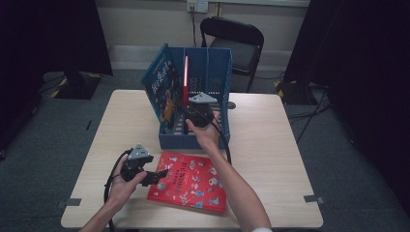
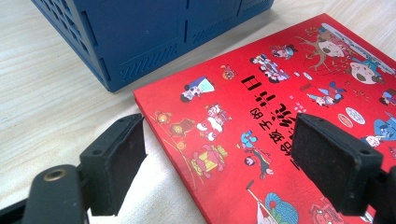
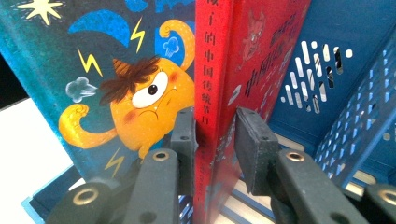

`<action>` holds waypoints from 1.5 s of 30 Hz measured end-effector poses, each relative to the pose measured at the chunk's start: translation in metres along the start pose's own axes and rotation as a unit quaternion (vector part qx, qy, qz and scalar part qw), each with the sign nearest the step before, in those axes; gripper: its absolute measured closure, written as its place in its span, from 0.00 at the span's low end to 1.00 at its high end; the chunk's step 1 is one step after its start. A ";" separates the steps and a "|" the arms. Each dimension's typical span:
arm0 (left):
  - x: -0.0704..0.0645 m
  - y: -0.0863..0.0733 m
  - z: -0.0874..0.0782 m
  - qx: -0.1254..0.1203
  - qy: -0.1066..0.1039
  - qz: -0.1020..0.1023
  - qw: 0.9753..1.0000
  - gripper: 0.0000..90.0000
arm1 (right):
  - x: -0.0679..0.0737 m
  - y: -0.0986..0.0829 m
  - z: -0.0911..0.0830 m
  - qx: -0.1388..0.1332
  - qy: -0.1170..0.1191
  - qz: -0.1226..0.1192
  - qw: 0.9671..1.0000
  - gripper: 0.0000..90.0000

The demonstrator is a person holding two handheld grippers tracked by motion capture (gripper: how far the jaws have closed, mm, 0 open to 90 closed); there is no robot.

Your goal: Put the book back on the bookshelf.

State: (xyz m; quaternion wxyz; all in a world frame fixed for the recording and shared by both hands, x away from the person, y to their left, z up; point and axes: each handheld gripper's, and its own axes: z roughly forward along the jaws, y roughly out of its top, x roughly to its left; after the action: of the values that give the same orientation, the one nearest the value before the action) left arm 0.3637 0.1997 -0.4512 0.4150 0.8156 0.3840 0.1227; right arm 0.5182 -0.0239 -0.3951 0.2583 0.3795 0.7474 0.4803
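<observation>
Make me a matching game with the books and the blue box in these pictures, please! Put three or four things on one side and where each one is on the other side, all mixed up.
Things:
1. red book with cartoon figures
2. thin red book
3. blue book with the orange monster
4. blue file rack

Places:
A. leaning in the rack's left slot
B. lying flat on the table, in front of the rack
C. standing upright between the right gripper fingers
D. standing on the table, holding two books

Pairs: 1-B, 2-C, 3-A, 4-D
</observation>
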 end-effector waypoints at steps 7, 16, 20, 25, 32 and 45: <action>0.000 0.000 0.000 0.002 -0.001 -0.002 1.000 0.20 | -0.003 0.001 0.002 0.004 0.005 0.001 1.000 0.78; 0.001 0.000 0.000 0.001 -0.003 -0.002 1.000 0.20 | -0.005 0.002 0.005 0.005 0.007 0.002 1.000 0.78; 0.001 0.000 0.001 0.001 -0.003 -0.002 1.000 0.20 | -0.005 0.002 0.005 0.005 0.005 0.001 1.000 0.78; 0.001 0.000 0.000 0.000 -0.003 -0.004 1.000 0.20 | -0.004 0.002 0.004 0.006 0.004 -0.002 1.000 0.76; 0.001 0.000 0.001 0.000 -0.003 -0.004 1.000 0.20 | -0.004 0.001 0.004 0.012 0.007 -0.002 1.000 0.79; 0.001 0.000 0.000 0.001 -0.006 -0.004 1.000 0.20 | -0.003 0.002 0.004 0.012 0.007 -0.004 1.000 0.76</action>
State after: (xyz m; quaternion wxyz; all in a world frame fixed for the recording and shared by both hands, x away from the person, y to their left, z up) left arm 0.3648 0.2006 -0.4519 0.4174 0.8150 0.3849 0.1158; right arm 0.5232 -0.0235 -0.3952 0.2502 0.3764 0.7566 0.4725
